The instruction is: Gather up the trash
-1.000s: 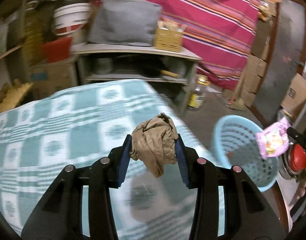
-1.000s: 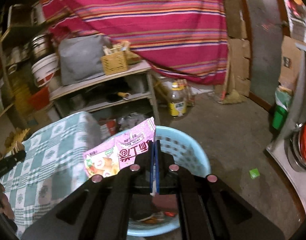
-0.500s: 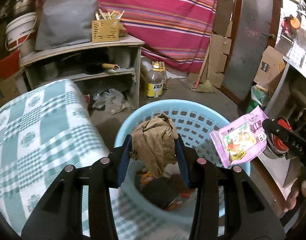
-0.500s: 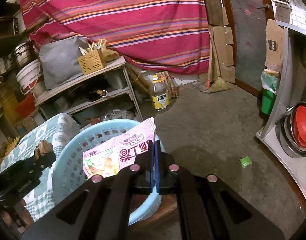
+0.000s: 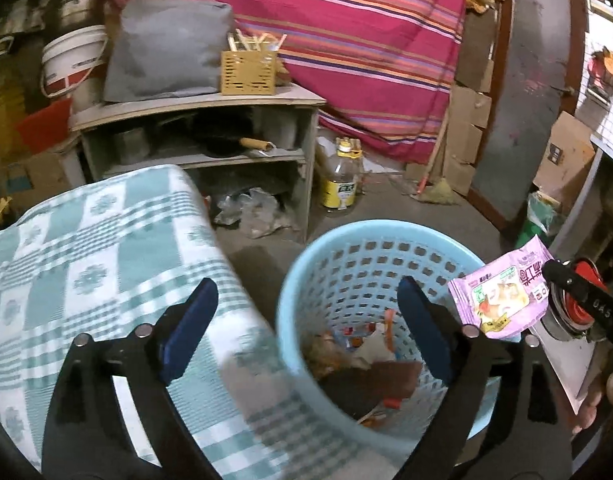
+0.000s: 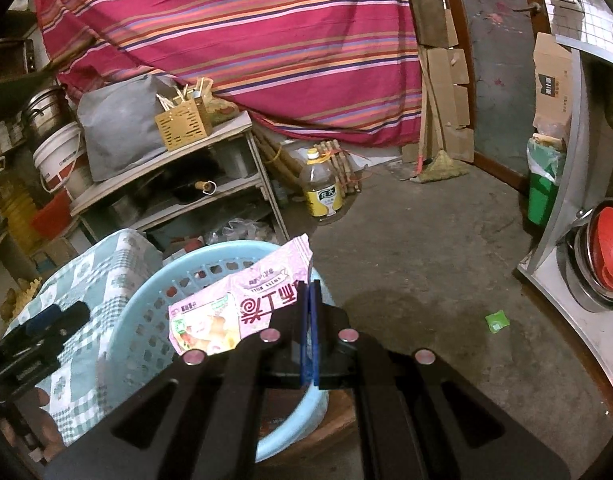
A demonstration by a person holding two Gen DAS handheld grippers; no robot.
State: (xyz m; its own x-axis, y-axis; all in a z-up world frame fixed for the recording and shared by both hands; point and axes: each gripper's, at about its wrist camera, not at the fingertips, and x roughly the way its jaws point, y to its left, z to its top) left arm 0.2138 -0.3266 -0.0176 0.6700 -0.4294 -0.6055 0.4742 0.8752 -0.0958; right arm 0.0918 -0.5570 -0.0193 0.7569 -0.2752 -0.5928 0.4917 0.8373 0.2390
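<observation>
A light blue perforated basket (image 5: 370, 248) stands on the floor beside the table and holds several scraps of trash, with brown paper (image 5: 370, 380) lying among them. My left gripper (image 5: 308, 320) is open wide and empty, held above the basket's left rim. My right gripper (image 6: 309, 292) is shut on a pink snack wrapper (image 6: 234, 308) and holds it over the basket's rim (image 6: 146, 296). The wrapper also shows in the left wrist view (image 5: 502, 296), at the basket's right side.
A table with a green checked cloth (image 5: 86, 264) stands left of the basket. A wooden shelf unit (image 5: 202, 128) stands behind it, with an oil bottle (image 5: 342, 184) on the floor. A small green scrap (image 6: 497, 321) lies on the concrete floor. A metal counter (image 6: 562, 264) stands at right.
My left gripper has opened and the crumpled brown paper it held has dropped into the basket. My right gripper still holds the pink wrapper near the basket's rim.
</observation>
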